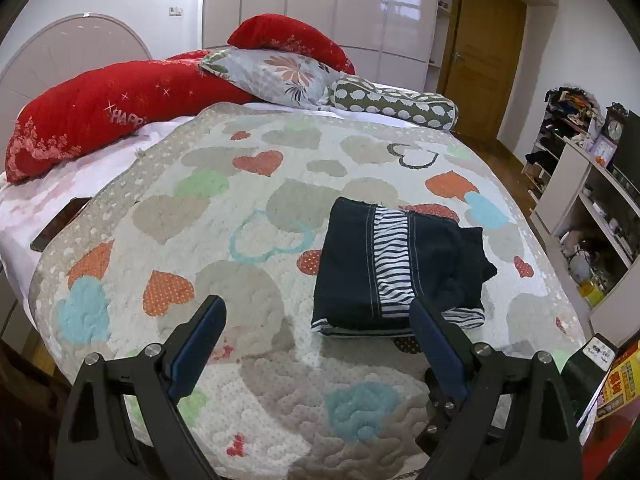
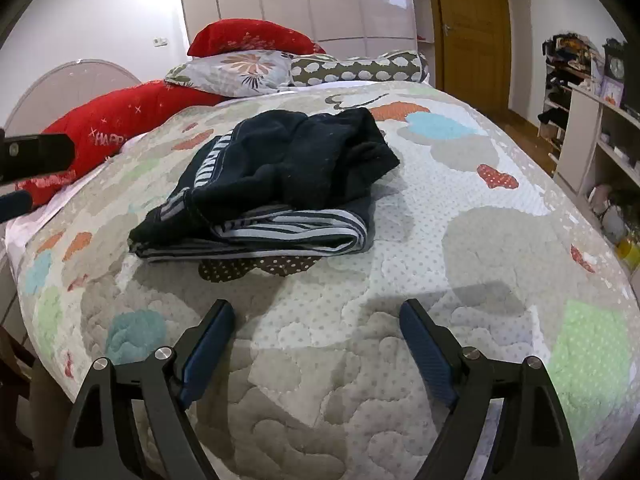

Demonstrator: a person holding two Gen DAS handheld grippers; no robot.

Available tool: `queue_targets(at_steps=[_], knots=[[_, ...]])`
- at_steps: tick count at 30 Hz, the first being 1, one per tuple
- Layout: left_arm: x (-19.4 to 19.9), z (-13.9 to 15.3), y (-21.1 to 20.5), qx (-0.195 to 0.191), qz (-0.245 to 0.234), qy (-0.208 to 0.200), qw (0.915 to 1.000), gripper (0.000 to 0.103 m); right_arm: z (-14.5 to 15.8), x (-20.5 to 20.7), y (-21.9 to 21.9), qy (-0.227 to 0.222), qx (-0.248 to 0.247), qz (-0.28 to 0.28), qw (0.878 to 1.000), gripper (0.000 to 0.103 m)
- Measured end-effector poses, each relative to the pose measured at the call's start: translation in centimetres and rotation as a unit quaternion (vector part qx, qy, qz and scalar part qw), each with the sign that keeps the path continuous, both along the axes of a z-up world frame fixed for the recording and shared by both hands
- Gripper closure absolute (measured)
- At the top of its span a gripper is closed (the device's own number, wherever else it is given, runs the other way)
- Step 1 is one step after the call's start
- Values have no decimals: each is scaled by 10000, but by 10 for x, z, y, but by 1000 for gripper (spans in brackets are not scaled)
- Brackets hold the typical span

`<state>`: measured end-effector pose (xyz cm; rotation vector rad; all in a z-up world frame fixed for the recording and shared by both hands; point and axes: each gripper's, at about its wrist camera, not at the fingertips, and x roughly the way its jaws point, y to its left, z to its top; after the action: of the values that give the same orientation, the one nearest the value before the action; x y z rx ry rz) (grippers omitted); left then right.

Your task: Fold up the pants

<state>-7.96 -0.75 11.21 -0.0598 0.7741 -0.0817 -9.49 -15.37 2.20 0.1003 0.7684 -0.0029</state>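
Left gripper [image 1: 318,322]: fingers spread wide, nothing between them, hovering over the quilt; the right-hand finger [image 1: 434,344] sits in front of the pants' near edge, contact cannot be told.
Right gripper [image 2: 316,324]: fingers wide apart too, empty, hanging above bare quilt with the pants well ahead.
Pants [image 1: 400,264]: and there they are, folded into a compact, roughly square bundle on the bed, toward its right side in the left wrist view, near the foot end.
Direction: the zebra band [image 1: 392,256] runs from the near edge away toward the pillows; the bundle is slightly longer along that line.
Top layer: a bit rumpled on the right in the right wrist view, with a striped fold showing at the near edge.
Material: dark navy soft fabric, pale stitching beside the black-and-white band.
Quilt [image 1: 248,208]: stitched, puffy, dotted, covered in heart patches.
Pillows [image 1: 100,108]: red ones, one floral, and a spotted bolster at the head.
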Motion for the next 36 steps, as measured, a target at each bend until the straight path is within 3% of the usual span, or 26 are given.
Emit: queue_targets(at_steps=[11, 36], knots=[[6, -11, 6, -87, -4, 286, 9996, 11, -3, -2, 11, -114, -327, -25, 9994, 12], [11, -27, 12, -143, -1, 538, 9984, 11, -4, -2, 13, -173, -428, 0, 9989, 11]])
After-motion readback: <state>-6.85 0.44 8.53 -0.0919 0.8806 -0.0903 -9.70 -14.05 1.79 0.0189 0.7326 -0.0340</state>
